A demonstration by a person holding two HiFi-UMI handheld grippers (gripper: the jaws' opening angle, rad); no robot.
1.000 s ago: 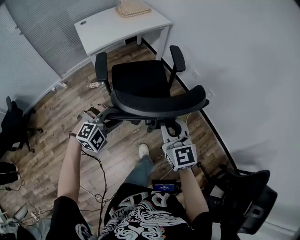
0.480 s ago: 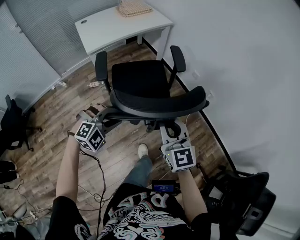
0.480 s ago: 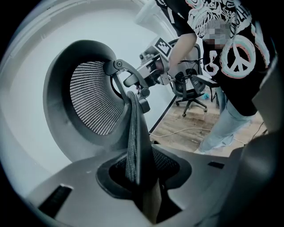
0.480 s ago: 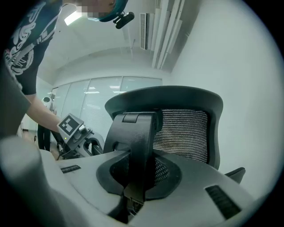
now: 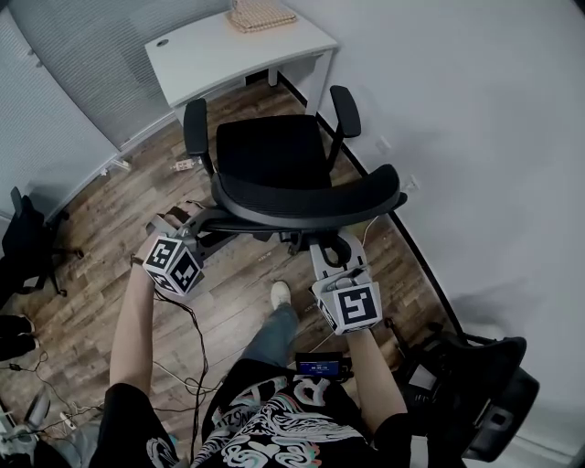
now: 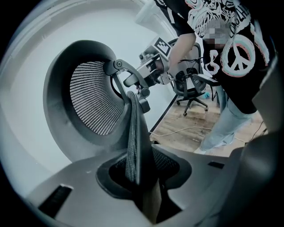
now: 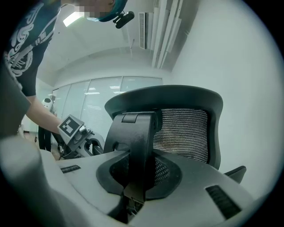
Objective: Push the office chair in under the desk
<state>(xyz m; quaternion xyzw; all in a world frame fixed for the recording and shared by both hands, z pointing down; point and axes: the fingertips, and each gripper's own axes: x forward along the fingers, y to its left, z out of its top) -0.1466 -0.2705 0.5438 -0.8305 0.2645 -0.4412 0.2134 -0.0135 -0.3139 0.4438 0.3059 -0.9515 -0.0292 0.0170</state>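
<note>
The black office chair (image 5: 272, 154) stands on the wood floor with its seat facing the white desk (image 5: 219, 57) at the top of the head view. Its curved mesh backrest (image 5: 311, 203) is nearest me. My left gripper (image 5: 196, 223) is at the backrest's left end, shut on the thin backrest edge (image 6: 133, 133), which runs between the jaws of that gripper (image 6: 143, 179). My right gripper (image 5: 332, 249) sits behind the backrest's middle. In the right gripper view this gripper (image 7: 135, 186) is shut on the chair's black back support bar (image 7: 138, 142).
A woven basket (image 5: 260, 15) sits on the desk. The white wall runs close along the chair's right side. A second black chair (image 5: 475, 388) stands at the lower right and another (image 5: 27, 242) at the left. Cables (image 5: 194, 338) and a power strip (image 5: 183, 165) lie on the floor.
</note>
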